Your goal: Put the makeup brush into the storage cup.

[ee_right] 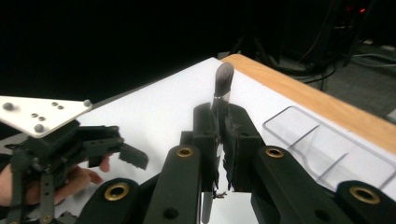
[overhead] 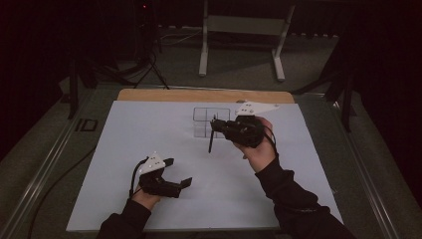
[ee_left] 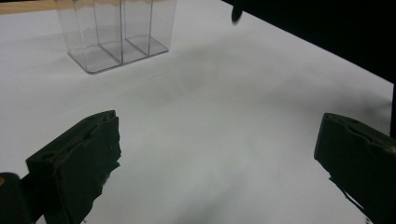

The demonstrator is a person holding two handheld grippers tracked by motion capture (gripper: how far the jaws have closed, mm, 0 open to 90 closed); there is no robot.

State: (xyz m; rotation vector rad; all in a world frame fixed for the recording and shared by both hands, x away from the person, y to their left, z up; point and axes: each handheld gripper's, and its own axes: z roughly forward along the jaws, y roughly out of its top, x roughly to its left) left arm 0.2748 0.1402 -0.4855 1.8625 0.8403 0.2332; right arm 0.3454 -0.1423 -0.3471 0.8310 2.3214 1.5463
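My right gripper (overhead: 217,125) is shut on a slim dark brush (overhead: 211,144), held above the white sheet (overhead: 149,129) just in front of a clear divided box (overhead: 205,119). In the right gripper view the jaws (ee_right: 223,128) clamp the handle, and the grey bristle head (ee_right: 224,77) sticks up past them; the box (ee_right: 327,144) lies to the right. My left gripper (overhead: 180,172) rests low near the sheet's front with its jaws wide apart and nothing between them. The left gripper view looks between those jaws (ee_left: 224,140) at bare sheet, with the box (ee_left: 116,37) farther off.
A wooden table edge (overhead: 199,94) runs behind the sheet. Beyond it on the floor stand a pale metal frame (overhead: 239,30) and a dark tripod (overhead: 149,64). Metal rails (overhead: 45,169) border the table at both sides.
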